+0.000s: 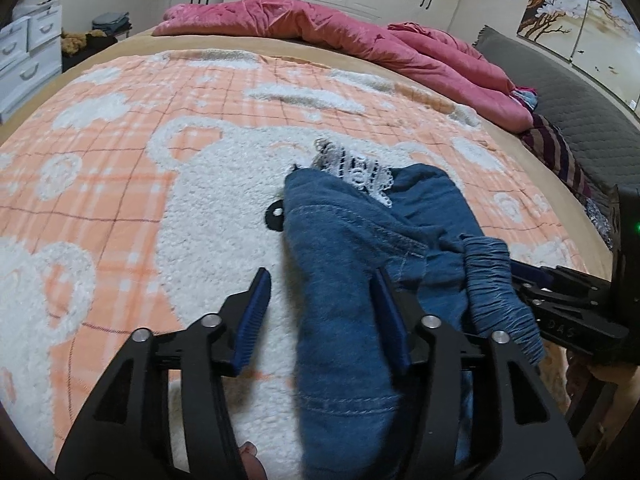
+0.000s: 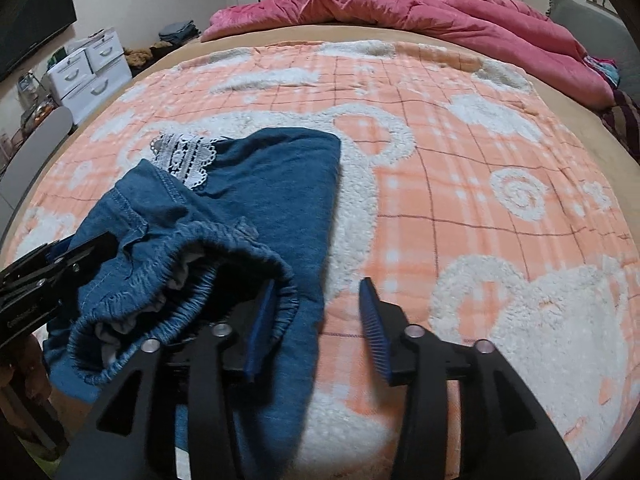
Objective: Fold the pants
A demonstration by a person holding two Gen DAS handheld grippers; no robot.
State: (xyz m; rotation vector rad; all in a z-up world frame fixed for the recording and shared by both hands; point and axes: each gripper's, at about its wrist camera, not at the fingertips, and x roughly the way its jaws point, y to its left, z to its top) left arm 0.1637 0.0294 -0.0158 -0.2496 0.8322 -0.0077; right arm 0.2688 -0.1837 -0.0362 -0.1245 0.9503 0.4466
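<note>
Here both grippers stand spread, pinching nothing. Left gripper [image 1: 322, 312]: pants [image 1: 360, 248] lie between its jaws, loose. Right gripper [image 2: 320, 320]: elastic waistband [image 2: 192, 276] drapes over its left jaw, bare blanket [image 2: 480, 208] between the jaws. Judgement: smooth the bunched waistband flat, then regrip at its two corners before folding.

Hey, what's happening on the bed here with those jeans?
A person with a handheld gripper in each hand is folding blue denim pants on an orange and white blanket. The pants lie bunched, lace trim at the far end, elastic waistband nearest. Both the left gripper and right gripper stand open, with denim lying between the jaws but not pinched.
</note>
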